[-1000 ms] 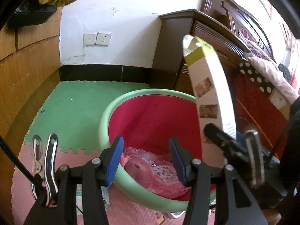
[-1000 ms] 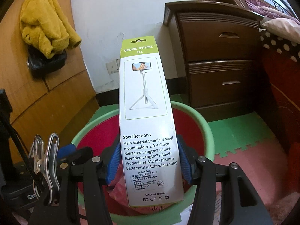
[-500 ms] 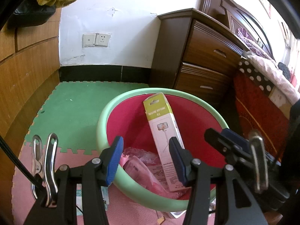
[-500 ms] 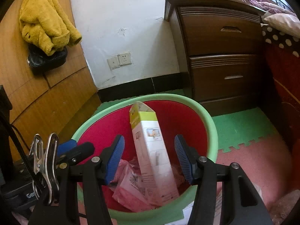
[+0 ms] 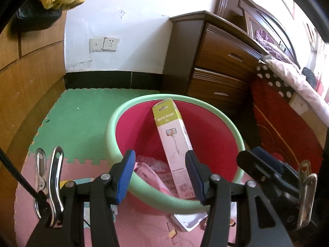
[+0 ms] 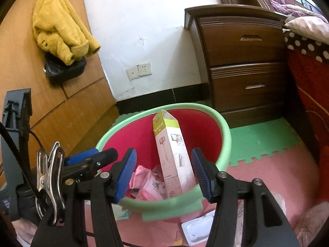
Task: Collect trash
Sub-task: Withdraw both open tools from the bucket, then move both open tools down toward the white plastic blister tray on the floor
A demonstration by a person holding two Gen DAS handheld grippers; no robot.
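A red bin with a pale green rim (image 5: 111, 127) (image 6: 225, 131) stands on the foam floor mat. Inside it a white and lime selfie stick box (image 5: 172, 131) (image 6: 170, 144) leans upright on crumpled pink wrappers (image 5: 150, 170) (image 6: 148, 181). My left gripper (image 5: 159, 160) hovers open over the bin's near rim with nothing between its blue pads. My right gripper (image 6: 163, 158) is open and empty too, just short of the near rim, and shows at the right edge of the left wrist view (image 5: 259, 160). The left gripper shows at the left of the right wrist view (image 6: 92, 156).
A white plastic tray (image 5: 189, 222) (image 6: 197, 230) and scraps of paper lie on the pink mat in front of the bin. A dark wooden dresser (image 6: 242, 61) stands behind it and a red bed side (image 5: 277, 123) to the right. Wood panelling with a yellow towel (image 6: 59, 30) is on the left.
The box that stood tall between the right gripper's jaws has dropped into the bin and leans there. The right gripper has drawn back a little. The left gripper has stayed put.
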